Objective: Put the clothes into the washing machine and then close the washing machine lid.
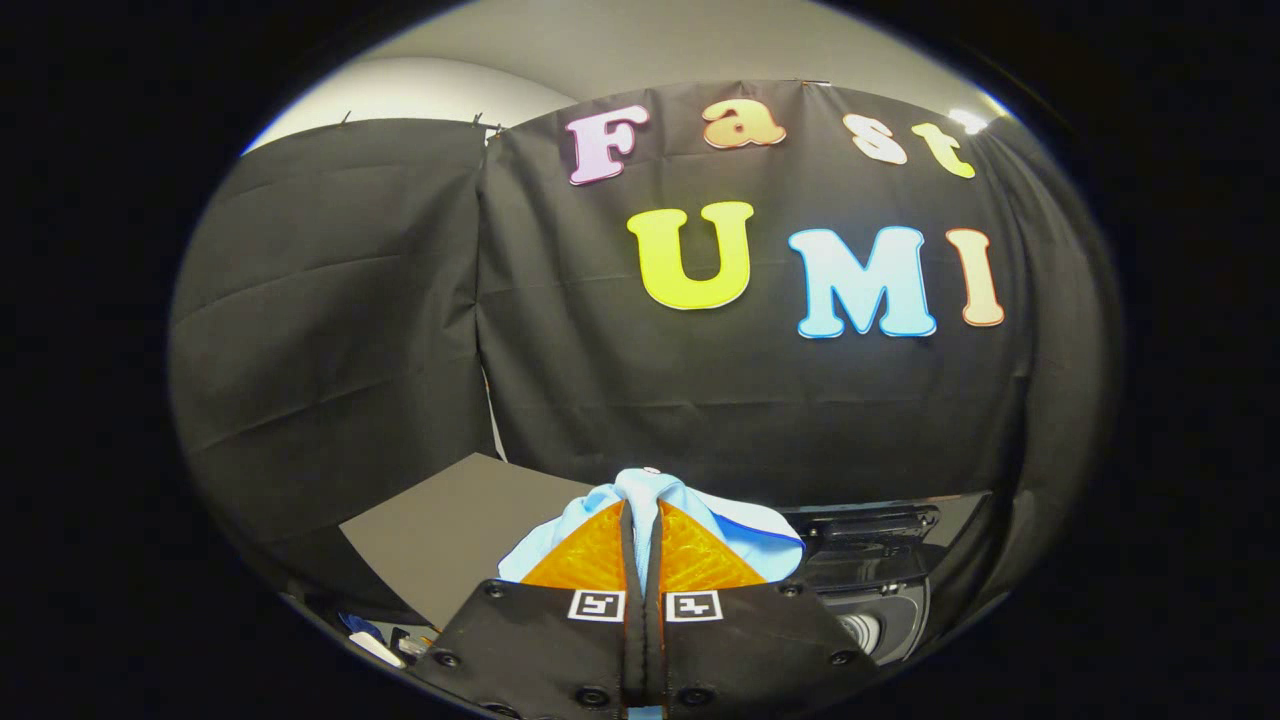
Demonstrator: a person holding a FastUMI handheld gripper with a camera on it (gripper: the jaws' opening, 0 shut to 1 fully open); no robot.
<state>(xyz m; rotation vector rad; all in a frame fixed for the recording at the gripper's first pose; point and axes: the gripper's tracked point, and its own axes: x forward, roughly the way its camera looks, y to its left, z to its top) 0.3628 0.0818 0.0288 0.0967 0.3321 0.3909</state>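
At the bottom centre of the frame, the gripper [640, 530] I am running is clenched on a pale blue garment [650, 495]. Both fingers [590, 555] are pressed nearly together, with a fold of the cloth pinched between them and bunched over their tips. The rest of the fabric spills to either side of the fingers, a lobe at lower left and a wider flap at lower right with what looks like a darker blue edge.

Just beyond that flap, in the lower right of the frame, sits the dark washing machine [880, 570]. Its top is glossy, and a pale round part shows low on it; I cannot tell from here whether the lid is up or down. A grey board [450, 530] lies at lower left, and the booth's black cloth wall [700, 380] stands behind everything.

I judge the garment to be light, soft and limp. It will sag and swing rather than hold a shape, and the hanging parts could snag on the machine's rim. A pinch on a gathered fold, as here, seems the right hold, since thin cloth can slide out of a shallow grip. The clothes look not yet inside, and the lid is yet to be closed.
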